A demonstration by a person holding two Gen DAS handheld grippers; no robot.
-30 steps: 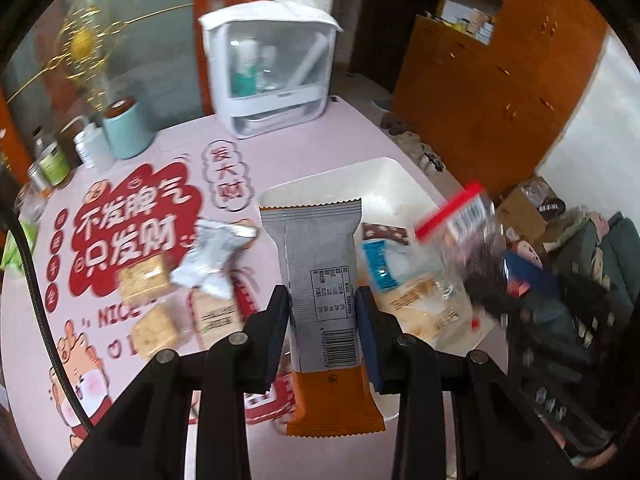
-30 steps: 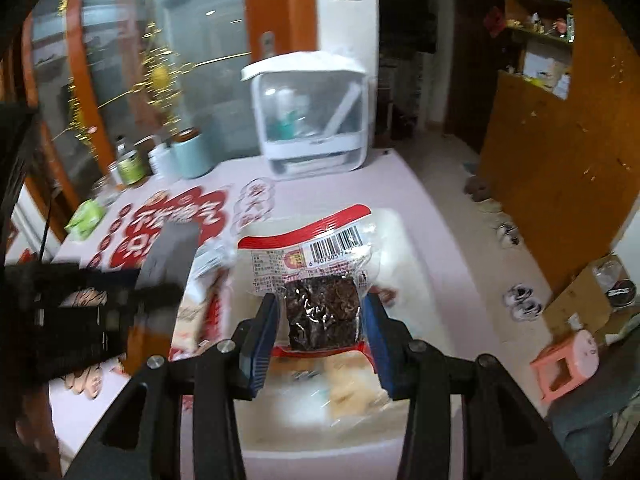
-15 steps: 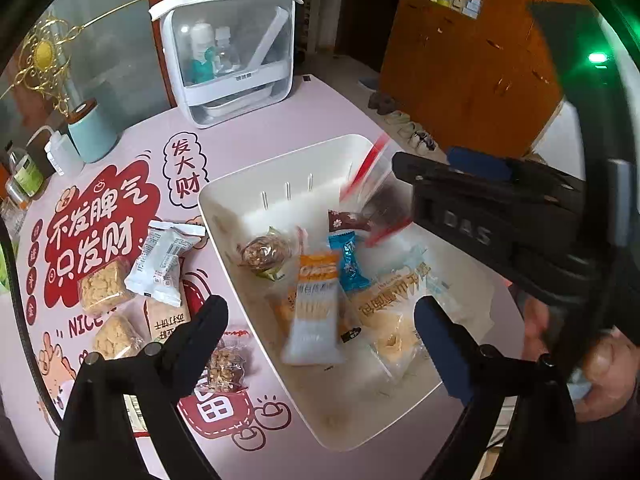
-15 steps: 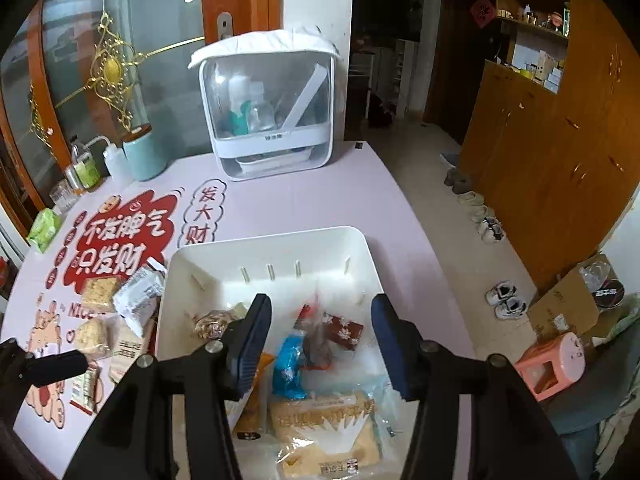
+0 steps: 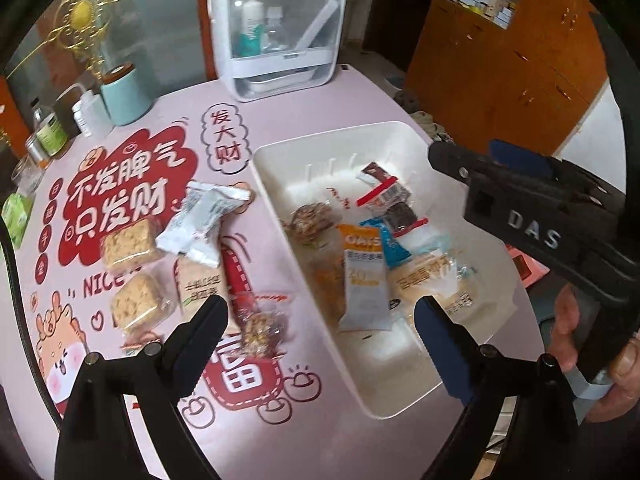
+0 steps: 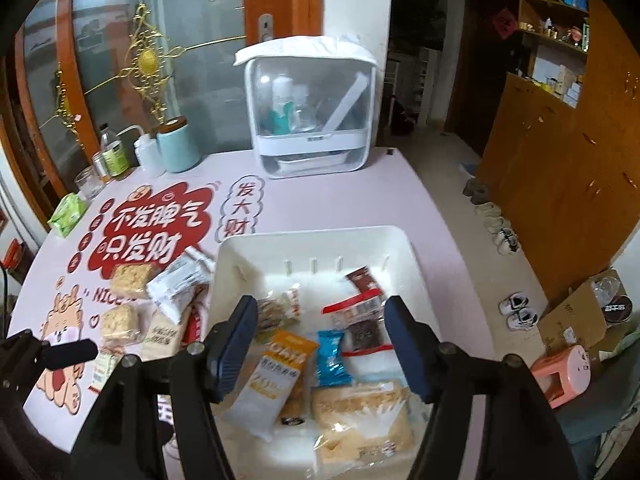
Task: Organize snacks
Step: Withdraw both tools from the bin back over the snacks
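A white bin [image 5: 280, 152] sits on the pink table mat and holds several snacks. Among them are an orange-and-white oat bar [image 5: 362, 276], a red-edged pack of dark snack [image 5: 394, 208] and a blue packet [image 5: 390, 246]. My left gripper [image 5: 320, 312] hangs wide open over the bin's near left rim, holding nothing. My right gripper [image 6: 320, 308] is above the bin [image 6: 312, 232] with its jaws opening. The red-edged pack [image 6: 362, 324] and the oat bar [image 6: 276, 376] lie loose below it. More snacks lie left of the bin: a white wrapper [image 5: 200, 220], two square cakes [image 5: 128, 244] and a nut packet [image 5: 262, 328].
A clear storage box [image 5: 280, 36] stands at the table's far edge, with a teal cup [image 5: 124, 96] and small bottles at the far left. The table ends just right of the bin. Beyond it are floor, shoes and a pink stool [image 6: 564, 372]. A hand [image 5: 568, 320] grips the right gripper's handle.
Both grippers have let go. The oat bar left my left gripper and the red-edged pack left my right; both now lie in the bin. Both pairs of jaws opened.
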